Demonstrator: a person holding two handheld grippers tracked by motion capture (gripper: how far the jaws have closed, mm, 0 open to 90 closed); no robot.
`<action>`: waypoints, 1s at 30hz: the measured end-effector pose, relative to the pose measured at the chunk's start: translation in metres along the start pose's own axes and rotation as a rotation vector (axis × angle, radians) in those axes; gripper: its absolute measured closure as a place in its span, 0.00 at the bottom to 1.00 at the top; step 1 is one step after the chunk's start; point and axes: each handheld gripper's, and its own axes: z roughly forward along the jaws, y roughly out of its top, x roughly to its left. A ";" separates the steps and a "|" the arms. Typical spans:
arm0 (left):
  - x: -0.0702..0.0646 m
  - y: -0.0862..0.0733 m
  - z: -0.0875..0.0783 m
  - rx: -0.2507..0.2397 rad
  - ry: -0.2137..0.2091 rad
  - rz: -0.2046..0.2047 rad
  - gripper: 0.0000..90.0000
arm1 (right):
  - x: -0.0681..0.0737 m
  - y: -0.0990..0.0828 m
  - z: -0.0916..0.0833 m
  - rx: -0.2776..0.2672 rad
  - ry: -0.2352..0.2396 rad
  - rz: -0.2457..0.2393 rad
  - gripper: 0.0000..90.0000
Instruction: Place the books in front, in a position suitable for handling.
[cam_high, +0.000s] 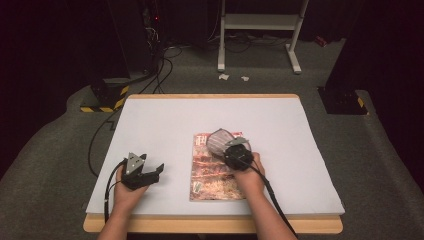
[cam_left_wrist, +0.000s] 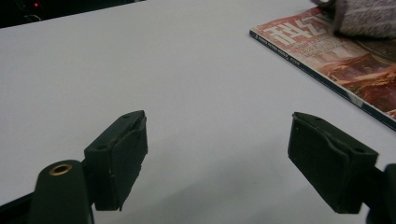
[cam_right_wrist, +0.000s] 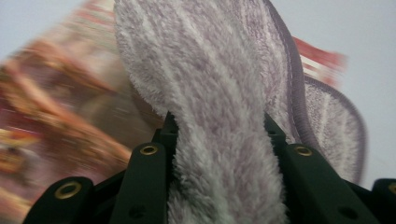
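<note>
A magazine (cam_high: 212, 172) with a red and brown cover lies on the white table top (cam_high: 165, 125), right of centre. My right gripper (cam_high: 227, 145) is over its upper part, shut on a folded grey-lilac fluffy cloth (cam_high: 218, 139) that sticks out ahead of the jaws. In the right gripper view the cloth (cam_right_wrist: 219, 107) is squeezed between both jaws, with the blurred magazine (cam_right_wrist: 60, 116) behind it. My left gripper (cam_high: 152, 171) rests at the near left of the table, open and with nothing in it. In the left gripper view its fingers (cam_left_wrist: 119, 161) stand wide apart over bare table, the magazine (cam_left_wrist: 348, 65) at upper right.
The table's wooden front edge (cam_high: 210, 224) runs close to the person's forearms. Behind the table, on grey carpet, stand a white metal frame (cam_high: 260, 30), cables (cam_high: 160, 70) and dark stands with yellow-black striped feet (cam_high: 102, 100).
</note>
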 end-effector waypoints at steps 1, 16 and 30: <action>0.000 0.000 0.000 -0.001 0.001 0.000 0.22 | -0.010 -0.005 -0.003 -0.002 -0.015 0.025 0.72; -0.001 0.000 0.001 0.007 0.002 0.007 0.23 | 0.007 0.012 0.009 0.024 -0.035 -0.015 0.72; 0.001 0.000 0.001 0.006 -0.008 0.000 0.23 | 0.087 0.045 0.031 -0.003 0.109 -0.149 0.72</action>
